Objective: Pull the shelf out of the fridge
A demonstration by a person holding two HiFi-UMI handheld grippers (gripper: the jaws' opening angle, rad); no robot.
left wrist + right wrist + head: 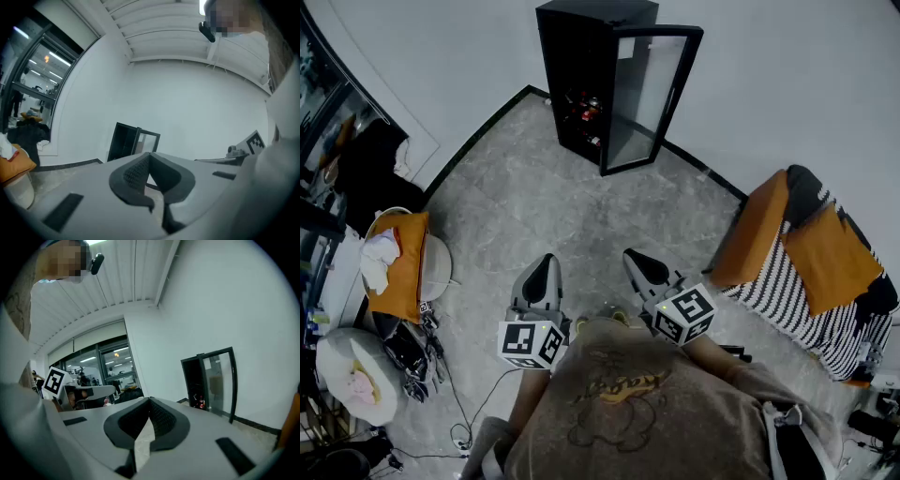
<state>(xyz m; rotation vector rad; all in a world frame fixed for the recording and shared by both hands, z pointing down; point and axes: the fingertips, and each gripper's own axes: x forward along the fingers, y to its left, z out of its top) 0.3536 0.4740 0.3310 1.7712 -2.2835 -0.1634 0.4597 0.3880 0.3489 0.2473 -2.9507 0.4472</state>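
Both grippers closed and empty, well apart from the open fridge.

I hold the left gripper [546, 262] and the right gripper [638, 259] low in front of my body, side by side. Each one has its jaws pressed together with nothing between them. The black fridge [586, 70] stands against the white wall, across the grey floor [534, 206] from both grippers, and its glass door [649, 98] is swung open. Low inside it I see some red items [586, 111]. The shelf is probably under them, inside the fridge, but that part is too small and dark for me to be sure. A striped chair [797, 300] with orange cushions stands at my right.
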